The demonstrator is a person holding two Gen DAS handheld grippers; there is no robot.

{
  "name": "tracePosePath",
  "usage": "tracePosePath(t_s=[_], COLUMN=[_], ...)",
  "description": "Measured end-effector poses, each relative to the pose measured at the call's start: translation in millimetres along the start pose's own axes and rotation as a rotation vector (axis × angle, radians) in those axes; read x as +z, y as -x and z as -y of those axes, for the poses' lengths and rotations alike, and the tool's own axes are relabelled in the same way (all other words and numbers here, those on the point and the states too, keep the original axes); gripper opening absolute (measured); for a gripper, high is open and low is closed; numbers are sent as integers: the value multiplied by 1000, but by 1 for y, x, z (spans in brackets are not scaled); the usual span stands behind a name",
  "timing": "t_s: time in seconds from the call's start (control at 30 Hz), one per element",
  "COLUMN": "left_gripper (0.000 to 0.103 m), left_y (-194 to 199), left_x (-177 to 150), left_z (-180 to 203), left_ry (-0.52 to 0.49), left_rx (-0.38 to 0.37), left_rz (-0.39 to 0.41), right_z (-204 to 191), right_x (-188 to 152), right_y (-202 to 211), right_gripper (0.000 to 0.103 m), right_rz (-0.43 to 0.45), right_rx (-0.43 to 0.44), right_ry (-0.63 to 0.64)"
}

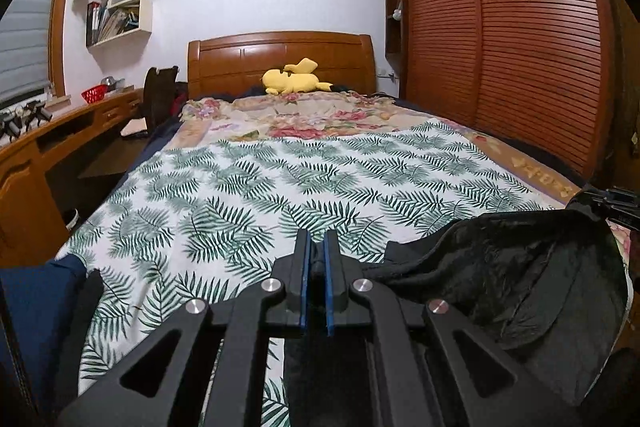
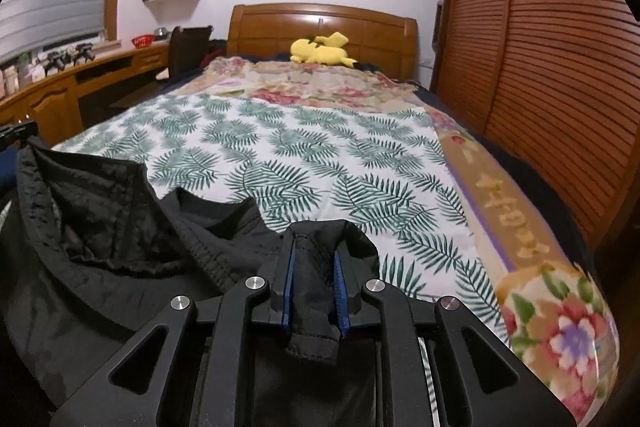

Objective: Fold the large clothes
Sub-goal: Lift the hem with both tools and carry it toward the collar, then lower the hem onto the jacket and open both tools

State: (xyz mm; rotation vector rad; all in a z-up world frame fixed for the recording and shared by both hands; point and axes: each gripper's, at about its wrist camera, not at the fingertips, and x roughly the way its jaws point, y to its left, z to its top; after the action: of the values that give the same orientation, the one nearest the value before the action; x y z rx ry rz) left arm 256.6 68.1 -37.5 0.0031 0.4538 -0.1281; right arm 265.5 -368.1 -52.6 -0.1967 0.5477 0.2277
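Black, thin, slightly sheeny fabric with a stitched hem: the garment (image 2: 120, 227) appears to be a lightweight jacket or similar outerwear, though its exact type cannot be confirmed. It hangs slack between the two tools at the near end of the bed, above the palm-leaf sheet (image 1: 240, 187). The right gripper (image 2: 316, 259) has its jaws narrowed onto a bunched fold of hem, which fills the gap between the blue pads (image 2: 289, 267) and spills out behind them. The left gripper (image 1: 317, 247) has its jaws drawn nearly together with dark cloth visible between them; judged to be holding an edge of the same garment, which extends to the right of those jaws. In the left wrist view the cloth sags in a deep curve between the jaws and the other tool at far right. Judged progress: early. The garment is lifted by two points but not spread flat, and no completed fold is visible. Remaining, in my assessment: laying it out on the sheet ahead of the jaws, smoothing, and all folds. A yellow plush toy (image 1: 294, 77) lies far ahead of both jaws by the headboard (image 1: 280, 55), well apart from the work.
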Motion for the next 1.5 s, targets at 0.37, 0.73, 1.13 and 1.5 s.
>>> tracePosePath(t_s=[0.37, 0.73, 1.13, 1.5], left_gripper=[4, 5, 14, 19], left_y=[-18, -19, -22, -31], left_x=[-1, -4, -8, -12], left_z=[-10, -19, -14, 8], left_ry=[32, 47, 59, 26], left_rx=[-11, 9, -15, -81], left_rz=[-27, -38, -76, -104], right_z=[-7, -16, -4, 21], right_x=[8, 18, 21, 18], right_y=[-57, -92, -147, -148], right_gripper=[16, 16, 16, 48], right_rz=[-76, -98, -180, -207], right_rx=[-11, -33, -61, -93], right_ry=[-19, -6, -76, -240])
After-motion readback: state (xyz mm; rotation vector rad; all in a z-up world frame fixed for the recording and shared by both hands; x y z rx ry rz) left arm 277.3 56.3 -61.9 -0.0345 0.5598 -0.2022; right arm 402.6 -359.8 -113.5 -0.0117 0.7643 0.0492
